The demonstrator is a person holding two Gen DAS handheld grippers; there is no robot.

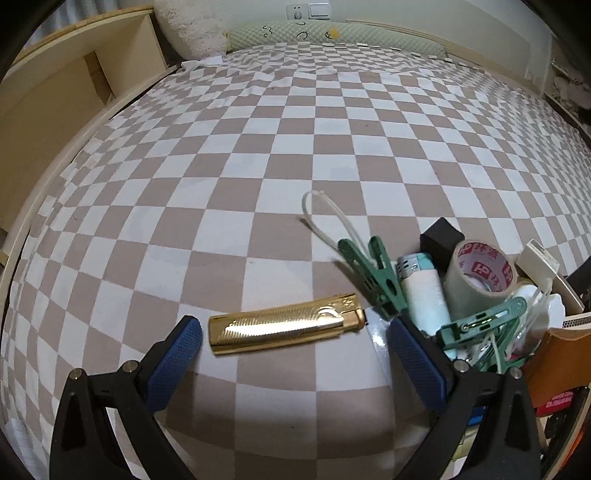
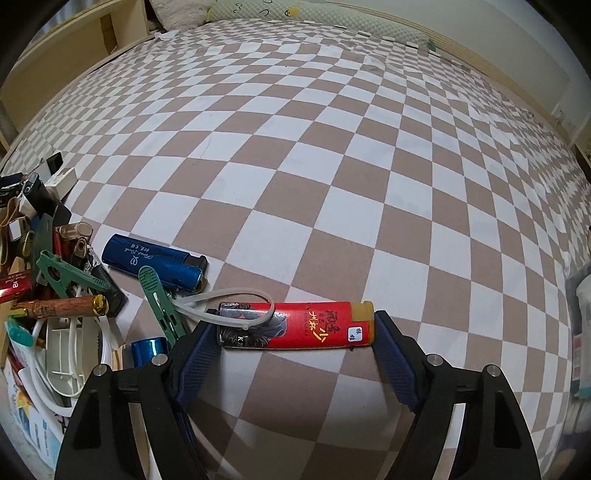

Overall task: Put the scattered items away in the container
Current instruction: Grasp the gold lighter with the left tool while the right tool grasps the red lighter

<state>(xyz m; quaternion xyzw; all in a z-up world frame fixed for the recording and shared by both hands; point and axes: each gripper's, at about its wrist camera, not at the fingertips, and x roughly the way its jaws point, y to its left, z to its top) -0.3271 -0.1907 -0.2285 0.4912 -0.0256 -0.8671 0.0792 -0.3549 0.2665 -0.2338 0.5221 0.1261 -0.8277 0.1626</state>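
Note:
A gold lighter [image 1: 284, 328] lies on the checkered sheet between the fingers of my left gripper [image 1: 293, 334], which is open; there is a gap at the left pad. A red lighter [image 2: 306, 325] with a tan cap lies crosswise in my right gripper [image 2: 295, 328], whose blue pads press on both of its ends. A white cable-tie loop [image 2: 236, 299] drapes over the red lighter's dark end. To the left lie a blue lighter [image 2: 155, 266] and a green clothes peg [image 2: 159, 302].
A heap of small items sits right of the left gripper: tape roll [image 1: 480, 273], green pegs [image 1: 376, 273], a pale lighter [image 1: 421, 291], a brown box wall [image 1: 557, 354]. The right wrist view shows the heap [image 2: 55, 280] at left. The bed [image 1: 295, 147] stretches ahead to a pillow [image 1: 332, 35].

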